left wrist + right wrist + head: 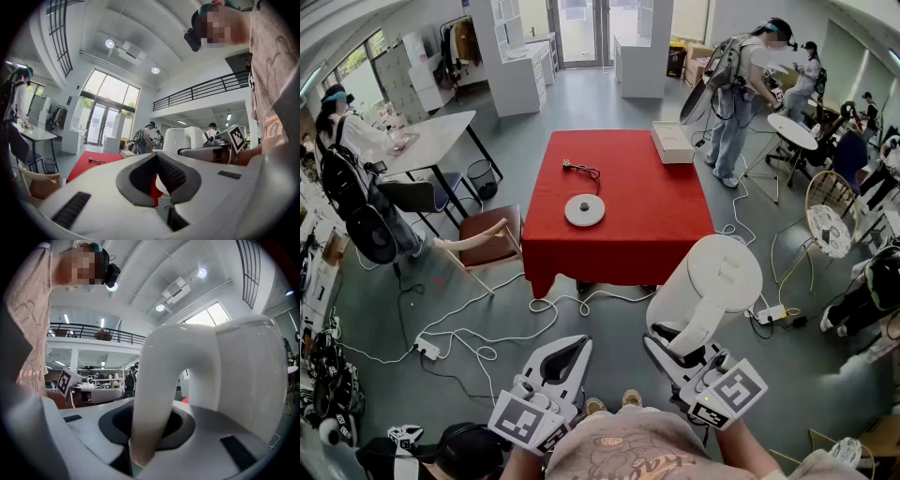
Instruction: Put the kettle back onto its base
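The white kettle (718, 279) hangs in the air in front of the red table (656, 216), off its near right corner. My right gripper (673, 349) is shut on the kettle's handle (154, 394), which fills the right gripper view together with the kettle body (243, 371). The round white base (584, 209) lies flat near the middle of the table, its cord and plug (580, 170) behind it. My left gripper (573, 347) is held low beside the right one, shut, with nothing between its fingertips (156, 157). The table (86, 161) shows ahead of it.
A white box (672, 142) sits at the table's far right corner. White cables and a power strip (427, 349) trail over the floor before the table. A wooden chair (483, 239) stands at its left. People work at tables (431, 136) on both sides.
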`<state>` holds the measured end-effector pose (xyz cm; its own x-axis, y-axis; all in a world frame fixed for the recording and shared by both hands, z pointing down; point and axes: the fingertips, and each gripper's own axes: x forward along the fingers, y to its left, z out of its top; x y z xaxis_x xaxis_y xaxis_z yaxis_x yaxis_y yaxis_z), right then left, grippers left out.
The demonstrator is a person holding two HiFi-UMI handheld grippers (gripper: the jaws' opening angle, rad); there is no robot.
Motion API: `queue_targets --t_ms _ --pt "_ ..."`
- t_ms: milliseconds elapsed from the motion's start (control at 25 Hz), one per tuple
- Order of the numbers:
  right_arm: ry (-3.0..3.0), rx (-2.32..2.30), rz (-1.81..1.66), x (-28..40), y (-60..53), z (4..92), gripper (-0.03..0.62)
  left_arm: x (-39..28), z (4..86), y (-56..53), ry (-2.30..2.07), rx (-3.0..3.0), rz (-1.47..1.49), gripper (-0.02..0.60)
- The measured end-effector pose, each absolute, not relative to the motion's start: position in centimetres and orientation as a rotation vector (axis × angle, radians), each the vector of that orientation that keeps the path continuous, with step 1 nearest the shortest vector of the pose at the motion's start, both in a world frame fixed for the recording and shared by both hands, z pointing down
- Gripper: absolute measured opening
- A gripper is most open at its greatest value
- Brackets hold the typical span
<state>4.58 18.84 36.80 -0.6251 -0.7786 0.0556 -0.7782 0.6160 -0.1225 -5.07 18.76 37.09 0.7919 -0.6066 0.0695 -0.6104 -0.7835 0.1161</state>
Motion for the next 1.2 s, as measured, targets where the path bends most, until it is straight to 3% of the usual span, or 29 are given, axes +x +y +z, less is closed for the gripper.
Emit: queue_targets --t_ms 1200 --pt "2.89 -1.261 -0.222 8.5 13.0 38.3 0.116 -1.9 37.8 12.9 -1.117 2.846 -0.03 -0.003"
